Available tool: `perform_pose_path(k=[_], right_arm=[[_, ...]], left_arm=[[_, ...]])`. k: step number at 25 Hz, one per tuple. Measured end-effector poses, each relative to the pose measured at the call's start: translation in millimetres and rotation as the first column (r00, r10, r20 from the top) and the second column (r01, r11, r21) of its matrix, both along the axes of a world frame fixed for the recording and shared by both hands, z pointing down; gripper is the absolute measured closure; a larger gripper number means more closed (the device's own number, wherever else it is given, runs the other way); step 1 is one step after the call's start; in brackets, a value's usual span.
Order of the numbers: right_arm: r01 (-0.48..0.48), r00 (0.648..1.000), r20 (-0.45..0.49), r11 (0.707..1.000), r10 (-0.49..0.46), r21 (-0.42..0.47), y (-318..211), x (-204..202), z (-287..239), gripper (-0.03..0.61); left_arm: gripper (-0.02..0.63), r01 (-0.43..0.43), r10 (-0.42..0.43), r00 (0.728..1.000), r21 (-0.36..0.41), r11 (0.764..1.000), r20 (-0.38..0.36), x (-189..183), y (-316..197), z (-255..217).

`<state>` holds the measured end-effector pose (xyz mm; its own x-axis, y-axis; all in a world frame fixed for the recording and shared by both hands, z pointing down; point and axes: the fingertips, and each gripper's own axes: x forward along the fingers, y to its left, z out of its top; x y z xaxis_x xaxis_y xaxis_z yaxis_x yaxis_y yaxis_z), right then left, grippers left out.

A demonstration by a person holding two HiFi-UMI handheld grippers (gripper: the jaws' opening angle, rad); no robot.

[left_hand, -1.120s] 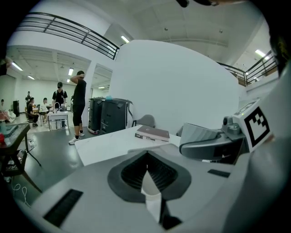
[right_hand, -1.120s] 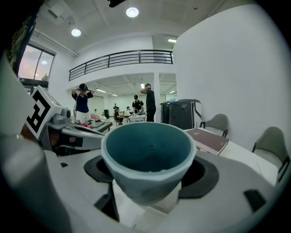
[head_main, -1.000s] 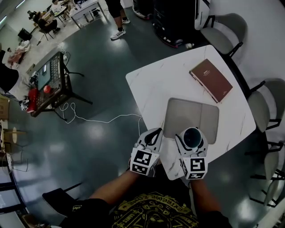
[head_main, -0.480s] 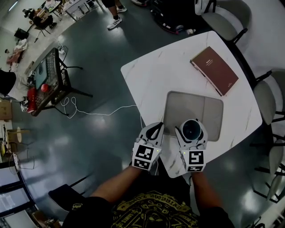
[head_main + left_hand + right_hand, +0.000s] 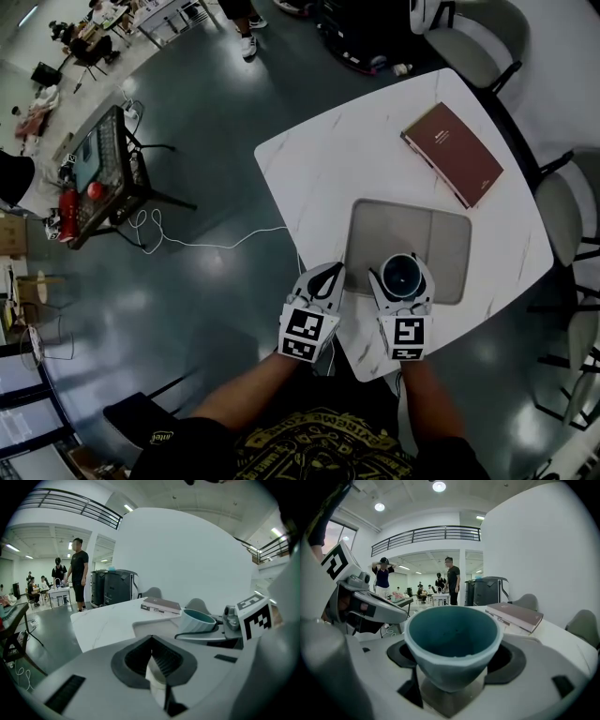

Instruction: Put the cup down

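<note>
A teal cup (image 5: 405, 275) stands upright between the jaws of my right gripper (image 5: 404, 282), which is shut on it over the near edge of a grey mat (image 5: 441, 234). In the right gripper view the cup (image 5: 452, 639) fills the middle, its inside empty, with the right gripper (image 5: 452, 665) clasping its lower part. The cup (image 5: 200, 620) also shows at the right of the left gripper view, held a little above the mat. My left gripper (image 5: 325, 277) hangs beside it at the white table's (image 5: 328, 159) near left edge, its jaws (image 5: 151, 641) shut with nothing in them.
A brown book (image 5: 453, 153) lies at the table's far right corner. Grey chairs (image 5: 473, 42) stand round the far and right sides. A white cable (image 5: 206, 239) runs over the dark floor to the left, near a low stand (image 5: 98, 173). A person (image 5: 77, 576) stands far off.
My right gripper and the cup have edged slightly forward over the mat's near edge. The left gripper keeps its place beside it.
</note>
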<state>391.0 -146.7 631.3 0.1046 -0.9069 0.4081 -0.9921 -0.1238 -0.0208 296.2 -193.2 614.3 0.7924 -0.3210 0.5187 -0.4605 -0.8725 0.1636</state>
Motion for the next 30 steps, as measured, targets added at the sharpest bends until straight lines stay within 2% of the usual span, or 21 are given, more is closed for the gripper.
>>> perform_pose_path(k=[17,24,30], right_arm=[[0.018,1.000,-0.015,1.000,-0.018,-0.007,3,-1,7,0.197],[0.023,1.000,0.001,0.999,-0.023,-0.036,10,-2,6,0.154],[-0.002,1.000,0.002,0.999,0.003,-0.050,18,-1,5,0.143]], left_arm=[[0.603,0.002,-0.002,1.000,-0.002,1.000,-0.017,2,1,-6],[0.603,0.017,-0.016,0.999,0.008,1.000,-0.037,-6,-1,-15],[0.604,0.027,-0.025,0.998,0.022,0.999,-0.060,-20,-6,-27]])
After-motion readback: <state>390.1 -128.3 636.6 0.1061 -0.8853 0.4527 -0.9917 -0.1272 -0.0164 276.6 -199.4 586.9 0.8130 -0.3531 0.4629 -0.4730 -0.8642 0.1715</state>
